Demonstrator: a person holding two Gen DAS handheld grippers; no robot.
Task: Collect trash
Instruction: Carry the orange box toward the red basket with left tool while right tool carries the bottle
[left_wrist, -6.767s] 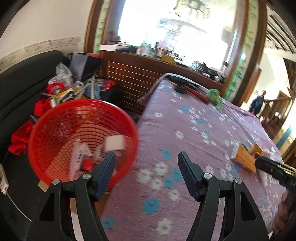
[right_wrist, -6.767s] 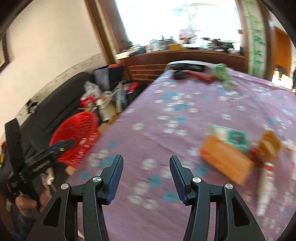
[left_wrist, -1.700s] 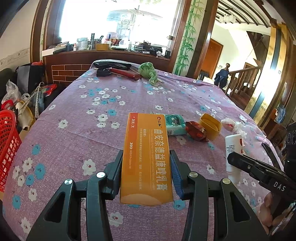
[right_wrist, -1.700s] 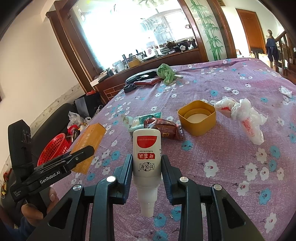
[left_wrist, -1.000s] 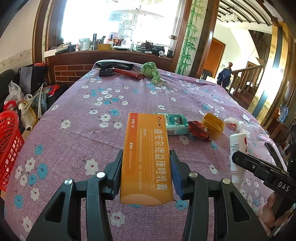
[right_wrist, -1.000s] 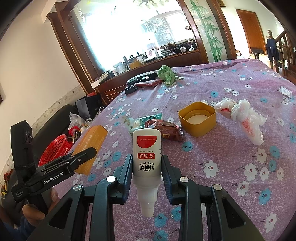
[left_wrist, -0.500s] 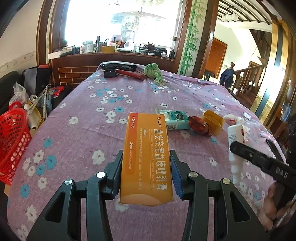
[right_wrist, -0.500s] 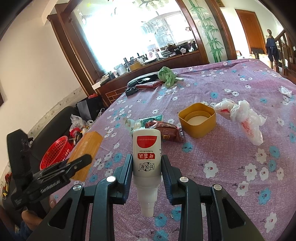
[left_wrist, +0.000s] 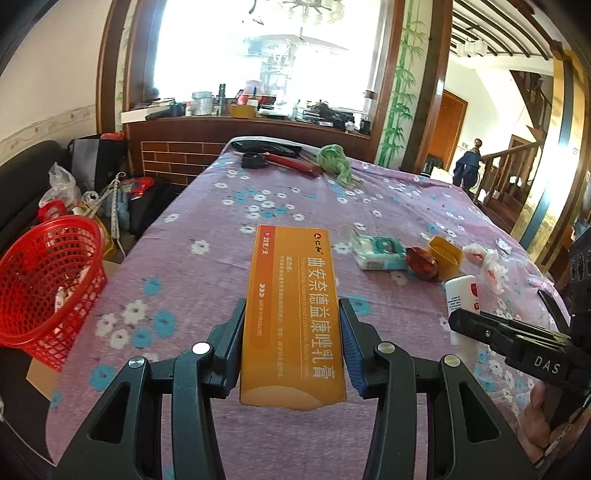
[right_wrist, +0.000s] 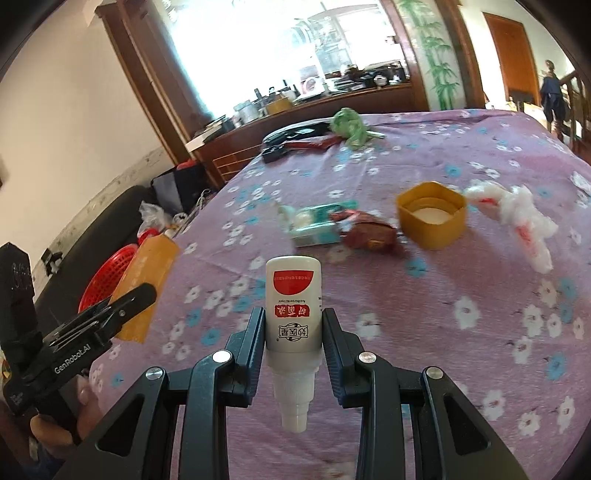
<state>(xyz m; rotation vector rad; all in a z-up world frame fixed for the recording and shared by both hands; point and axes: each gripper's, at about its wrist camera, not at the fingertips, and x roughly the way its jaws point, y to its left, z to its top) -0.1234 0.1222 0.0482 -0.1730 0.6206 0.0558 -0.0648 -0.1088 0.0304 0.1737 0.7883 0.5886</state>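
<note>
With the left gripper (left_wrist: 291, 350) clamped on the long orange box (left_wrist: 293, 314) and the right gripper (right_wrist: 293, 350) pinching the white bottle (right_wrist: 293, 306), the red basket (left_wrist: 48, 284) sat at left frame edge, so either could slip out.
</note>
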